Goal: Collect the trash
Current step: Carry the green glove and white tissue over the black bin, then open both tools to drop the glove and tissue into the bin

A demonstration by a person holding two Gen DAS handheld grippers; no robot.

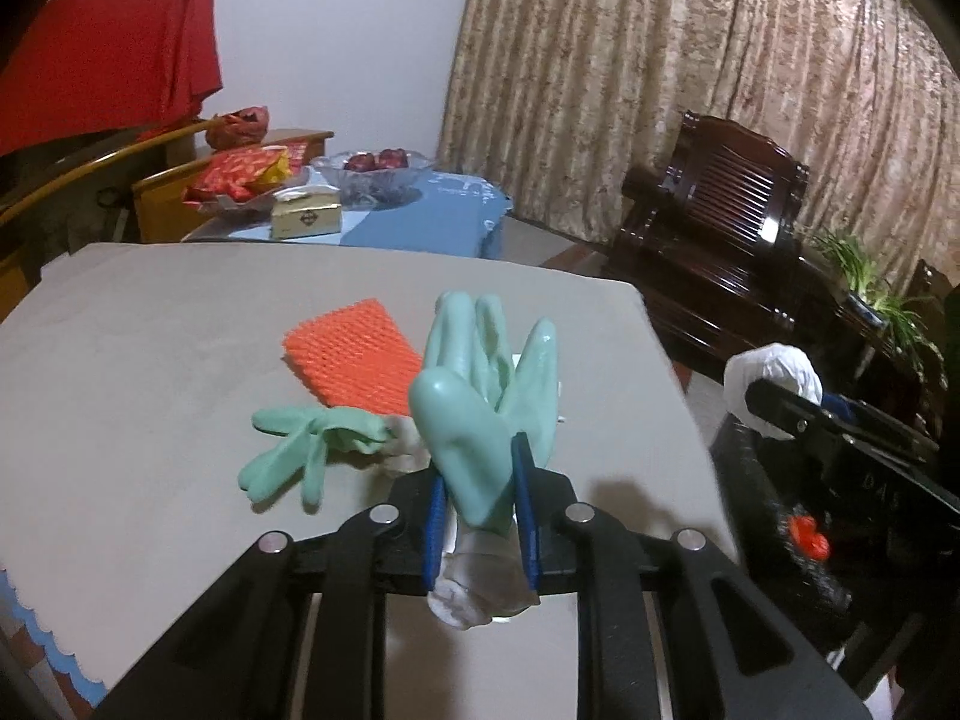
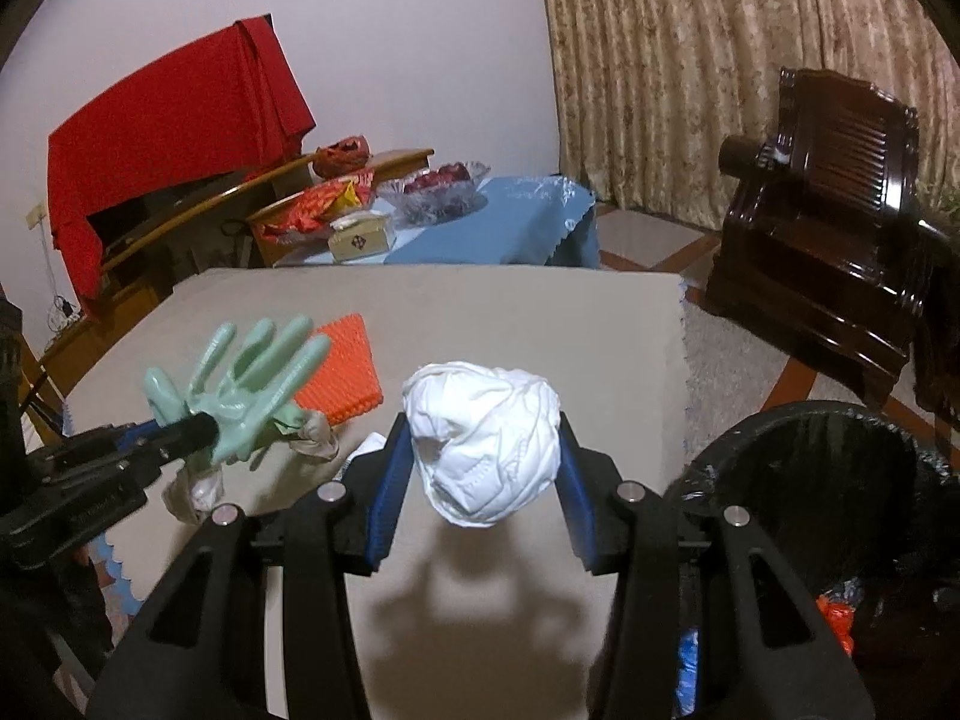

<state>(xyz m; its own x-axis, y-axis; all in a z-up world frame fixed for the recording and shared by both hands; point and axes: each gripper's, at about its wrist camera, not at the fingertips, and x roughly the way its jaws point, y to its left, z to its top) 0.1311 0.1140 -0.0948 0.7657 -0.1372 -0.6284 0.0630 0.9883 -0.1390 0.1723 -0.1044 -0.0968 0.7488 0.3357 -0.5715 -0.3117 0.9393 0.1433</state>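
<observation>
Left wrist: left gripper (image 1: 480,510), jaws clamped on a green glove (image 1: 486,408), lifted off the table (image 1: 150,330). Second green glove (image 1: 306,450) lies mid-table, just beside an orange mesh pad (image 1: 354,354).

Right wrist: right gripper (image 2: 480,480), jaws clamped on a crumpled white wad (image 2: 483,438) above the table's near edge. Black bin (image 2: 798,480) off the right edge.

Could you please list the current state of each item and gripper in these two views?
Left gripper: shut on a mint green rubber glove, lifted off the table.
Right gripper: shut on a crumpled white paper ball, lifted.
Second mint green rubber glove: lying flat on the beige table.
Orange foam mesh sleeve: lying flat.
Black-lined trash bin: open.
</observation>
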